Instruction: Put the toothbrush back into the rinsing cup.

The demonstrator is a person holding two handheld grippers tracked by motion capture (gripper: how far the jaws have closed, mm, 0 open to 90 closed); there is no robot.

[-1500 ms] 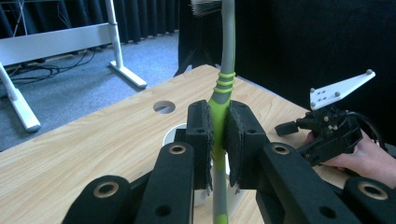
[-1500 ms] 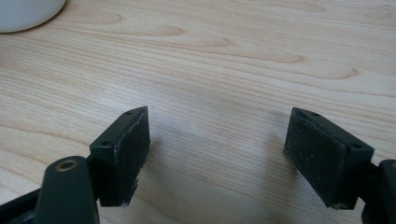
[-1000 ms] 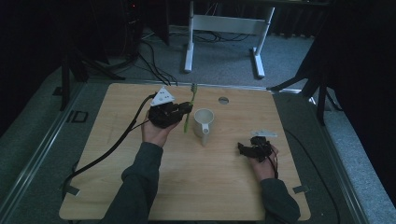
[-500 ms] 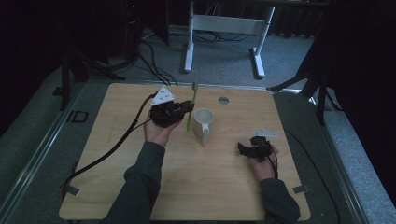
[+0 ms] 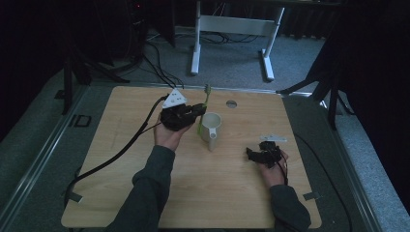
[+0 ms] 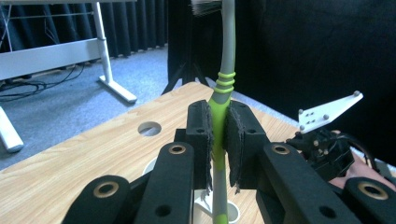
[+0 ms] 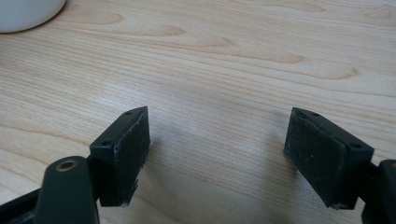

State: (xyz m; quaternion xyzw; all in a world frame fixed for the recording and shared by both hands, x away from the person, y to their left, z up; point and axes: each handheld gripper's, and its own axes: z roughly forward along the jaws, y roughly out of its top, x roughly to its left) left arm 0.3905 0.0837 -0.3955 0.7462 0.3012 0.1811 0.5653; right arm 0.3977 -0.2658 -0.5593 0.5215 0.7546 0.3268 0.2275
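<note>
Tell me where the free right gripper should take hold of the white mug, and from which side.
Grip the mug by its handle, which sticks out toward the person's edge of the table. Probably come in low from that side with the open right gripper. The rim looks less free, because the toothbrush in the left gripper stands over it.

High view: the mug (image 5: 212, 126) stands on the table (image 5: 121, 193) near its middle, handle toward the near edge. The left gripper (image 5: 194, 112) lies just left of the mug and holds the toothbrush (image 5: 203, 110) upright, lower end in the mug, head above. A round hole (image 5: 231, 103) lies behind the mug. The right gripper (image 5: 251, 154) rests on the table, right of and nearer than the mug.
</note>
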